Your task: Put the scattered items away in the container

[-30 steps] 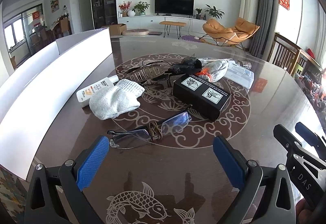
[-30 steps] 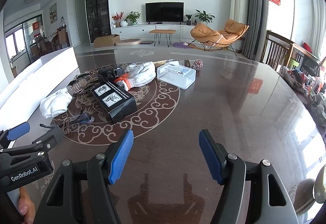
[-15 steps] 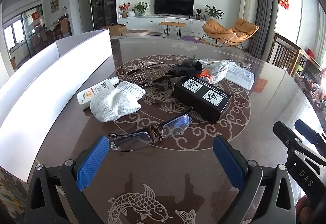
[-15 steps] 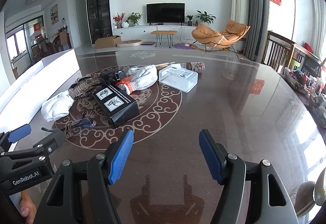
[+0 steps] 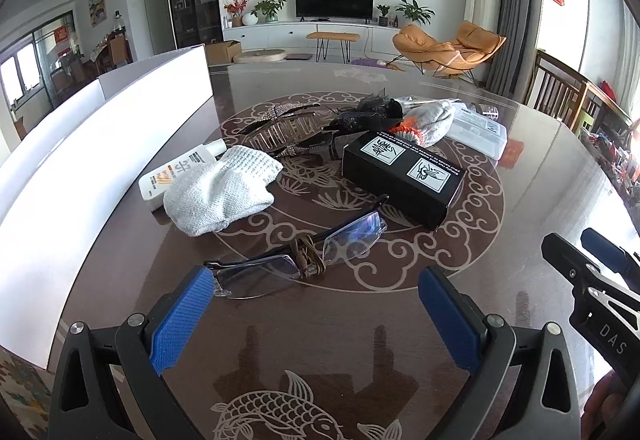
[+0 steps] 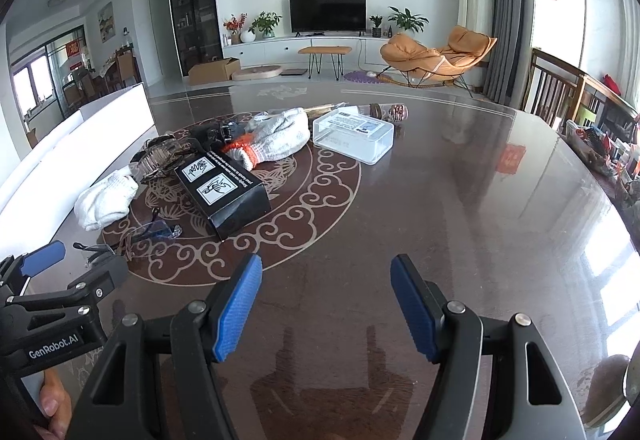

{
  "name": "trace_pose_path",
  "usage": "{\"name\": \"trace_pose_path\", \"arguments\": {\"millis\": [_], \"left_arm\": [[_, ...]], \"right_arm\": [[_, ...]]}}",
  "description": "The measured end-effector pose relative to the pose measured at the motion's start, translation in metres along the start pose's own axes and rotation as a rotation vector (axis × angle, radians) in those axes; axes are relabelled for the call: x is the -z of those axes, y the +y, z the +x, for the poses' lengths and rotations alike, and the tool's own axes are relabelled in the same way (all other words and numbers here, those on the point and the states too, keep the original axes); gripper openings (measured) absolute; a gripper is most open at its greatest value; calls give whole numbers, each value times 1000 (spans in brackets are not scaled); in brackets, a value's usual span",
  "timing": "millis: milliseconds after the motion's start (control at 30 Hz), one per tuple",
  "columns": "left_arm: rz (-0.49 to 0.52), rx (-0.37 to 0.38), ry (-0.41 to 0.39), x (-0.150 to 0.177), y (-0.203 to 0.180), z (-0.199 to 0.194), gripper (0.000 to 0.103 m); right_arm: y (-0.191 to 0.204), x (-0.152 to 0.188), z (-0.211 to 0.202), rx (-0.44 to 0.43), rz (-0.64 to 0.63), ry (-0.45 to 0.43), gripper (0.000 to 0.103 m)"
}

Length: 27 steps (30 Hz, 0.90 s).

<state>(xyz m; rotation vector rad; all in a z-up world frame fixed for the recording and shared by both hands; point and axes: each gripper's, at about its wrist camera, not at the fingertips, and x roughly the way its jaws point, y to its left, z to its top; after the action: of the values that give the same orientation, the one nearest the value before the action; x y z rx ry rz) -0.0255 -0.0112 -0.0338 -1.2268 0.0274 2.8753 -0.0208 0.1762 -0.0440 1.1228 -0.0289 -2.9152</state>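
Scattered items lie on a dark patterned table. In the left wrist view, glasses point(image 5: 304, 258) lie just ahead of my open, empty left gripper point(image 5: 316, 304). Behind them are a white knit glove point(image 5: 220, 194), a white sunscreen bottle point(image 5: 176, 170), a black box point(image 5: 402, 176), a rhinestone hair clip point(image 5: 280, 132) and a grey glove with orange cuff point(image 5: 430, 120). A large white container point(image 5: 92, 144) runs along the left. My right gripper point(image 6: 326, 300) is open and empty over bare table; the black box point(image 6: 222, 190) is to its left.
A clear plastic box point(image 6: 352, 136) sits at the far side of the pile, with a small jar point(image 6: 390, 112) behind it. A wooden chair point(image 5: 560, 88) stands beyond the right table edge. Clutter point(image 6: 608, 156) lines the right edge.
My left gripper has moved forward toward the glasses. My right gripper has eased forward a little. Both stay open.
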Motion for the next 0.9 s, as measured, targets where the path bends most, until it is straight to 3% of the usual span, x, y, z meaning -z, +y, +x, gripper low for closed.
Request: {"name": "trace_pose_path", "arguments": {"millis": [100,267,533,700,900], "left_arm": [[40,4,22,0,-3,11,103],[73,-11,84,-4,-5,37,103],[49,37,168,-34,3,82,103],[67,61,155,-58,4,105,103],[81,77,146,-60,6,107,103]], "right_arm": [[0,4,10,-30,-12,31,68],[7,14,43,-84,-71,168,70],[20,-20,89,-87,-137,175,71],[18,-37,109,-82,-127,183,76],[19,-38,110,-80,-129,183,76]]}}
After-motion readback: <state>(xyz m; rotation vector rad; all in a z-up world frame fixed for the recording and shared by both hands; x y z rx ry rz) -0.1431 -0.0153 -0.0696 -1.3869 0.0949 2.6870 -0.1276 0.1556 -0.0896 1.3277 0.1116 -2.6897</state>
